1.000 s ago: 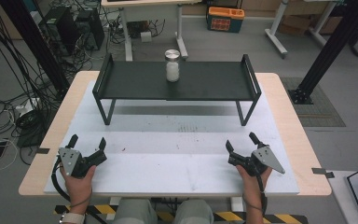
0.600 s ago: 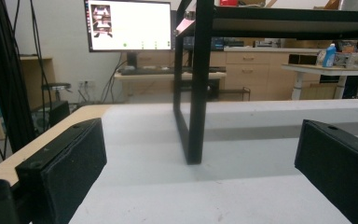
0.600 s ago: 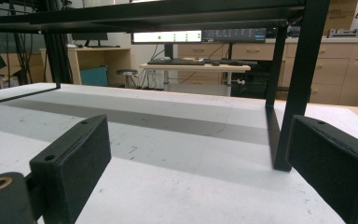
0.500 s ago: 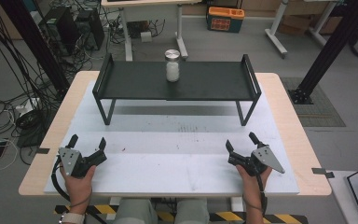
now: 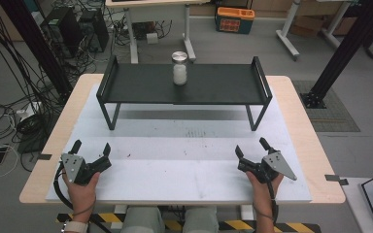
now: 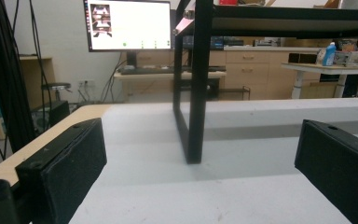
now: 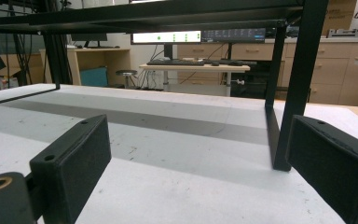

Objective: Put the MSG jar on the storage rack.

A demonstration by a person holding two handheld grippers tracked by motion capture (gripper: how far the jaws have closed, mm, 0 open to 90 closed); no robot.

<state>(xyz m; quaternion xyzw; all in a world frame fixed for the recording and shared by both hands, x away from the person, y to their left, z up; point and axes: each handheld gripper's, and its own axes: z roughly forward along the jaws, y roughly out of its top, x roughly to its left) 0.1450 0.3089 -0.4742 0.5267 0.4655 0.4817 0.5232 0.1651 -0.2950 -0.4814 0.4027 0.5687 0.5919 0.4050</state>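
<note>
Cables, desks and a monitor (image 6: 127, 24) are crowding the room behind the table (image 5: 307, 127), whose white mat is lying bare under our two grippers. We are resting the left gripper (image 5: 91, 150) and the right gripper (image 5: 252, 149) near the table's front edge, each with its fingers spread wide apart and nothing between them — the left gripper's fingers (image 6: 65, 170) and the right gripper's fingers (image 7: 72, 163) are framing only mat and a black leg of the shelf.

We are looking at a small jar (image 5: 179, 68) standing upright on the black shelf (image 5: 223, 85), well ahead of both sets of fingertips and raised above them, roughly midway between the two grippers and a little nearer the left one's side. It seems to be clear glass with a metal lid and something white inside.

We are judging it light but hard, smooth and breakable — likely slippery between flat pads. The safest hold, we think, is across the round body just under the lid, fingers level and squeezing gently, so the jar is not tipping or sliding off the shelf.
</note>
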